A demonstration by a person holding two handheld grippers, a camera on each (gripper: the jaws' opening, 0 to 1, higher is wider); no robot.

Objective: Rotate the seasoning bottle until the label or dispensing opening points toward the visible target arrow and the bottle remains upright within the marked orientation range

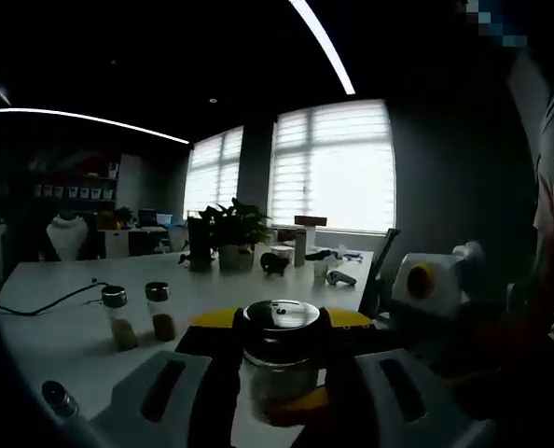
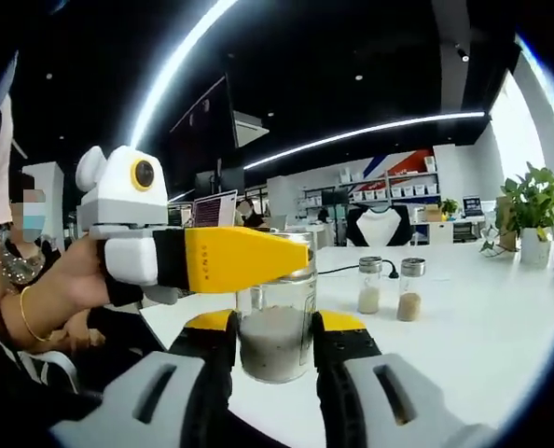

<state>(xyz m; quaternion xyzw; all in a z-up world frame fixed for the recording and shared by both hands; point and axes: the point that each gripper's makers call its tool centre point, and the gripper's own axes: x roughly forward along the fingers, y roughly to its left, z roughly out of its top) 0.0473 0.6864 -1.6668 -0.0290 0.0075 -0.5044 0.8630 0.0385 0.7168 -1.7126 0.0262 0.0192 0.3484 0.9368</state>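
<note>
Bottle (image 2: 277, 329) stands upright on the white table (image 2: 482, 317), clamped low between the right gripper (image 2: 272, 350) jaws. Left gripper (image 1: 279, 378) jaws close on its lid (image 1: 281, 315) from the other side. Right view shows grey seasoning inside and the person's hand (image 2: 67, 280); left view shows the black lid top. Two small shakers (image 2: 389, 285) stand well apart behind.

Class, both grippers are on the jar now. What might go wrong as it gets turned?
1. The left gripper and right gripper both clamp the jar; twisting against each other might tip it or make it slip.
2. Two small shakers stand close by on the table; a wide swing might knock them over.
</note>
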